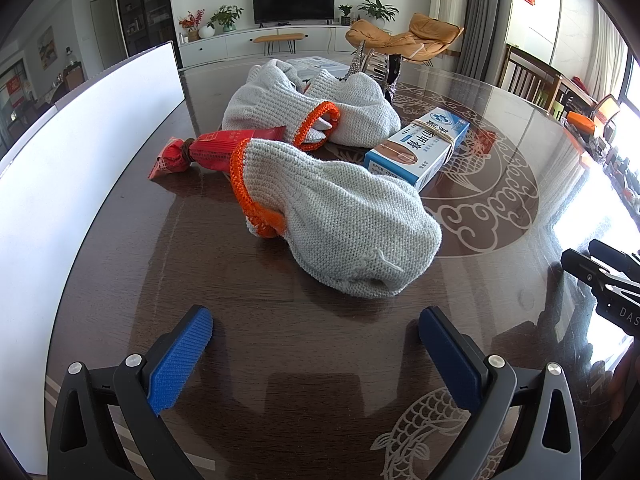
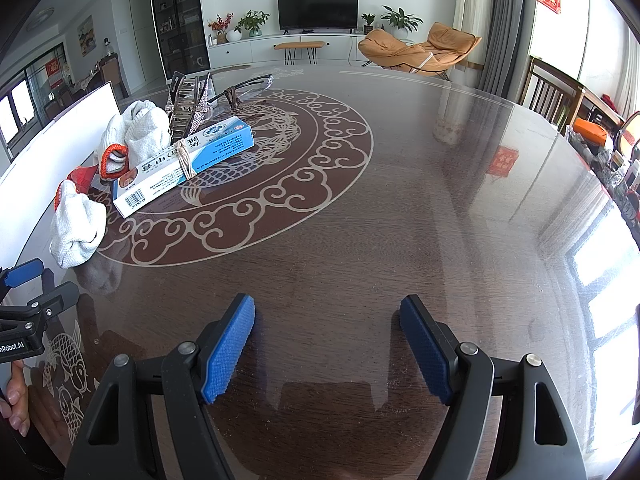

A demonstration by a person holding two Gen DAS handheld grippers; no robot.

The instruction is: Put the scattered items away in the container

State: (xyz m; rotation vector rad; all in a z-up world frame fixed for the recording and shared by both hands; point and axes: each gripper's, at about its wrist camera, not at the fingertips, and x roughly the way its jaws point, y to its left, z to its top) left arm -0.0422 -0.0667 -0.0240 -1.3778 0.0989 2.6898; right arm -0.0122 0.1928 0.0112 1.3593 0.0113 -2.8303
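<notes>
A grey knit glove with an orange cuff (image 1: 340,224) lies just ahead of my left gripper (image 1: 316,340), which is open and empty. Behind it a second grey glove (image 1: 312,108) lies over a red tube (image 1: 216,148). A blue-and-white box bound with a rubber band (image 1: 420,146) sits to the right. A sparkly hair clip (image 1: 372,64) stands at the back. The white container (image 1: 80,152) rises on the left. My right gripper (image 2: 328,344) hovers open over bare table, far right of the box (image 2: 188,164), near glove (image 2: 78,228) and glasses (image 2: 244,88).
The round dark table (image 2: 400,220) has a glass top with a pale swirl pattern. A hand (image 2: 16,396) holds the left gripper at the left edge. Chairs (image 2: 552,88) and cluttered items stand beyond the table's right rim.
</notes>
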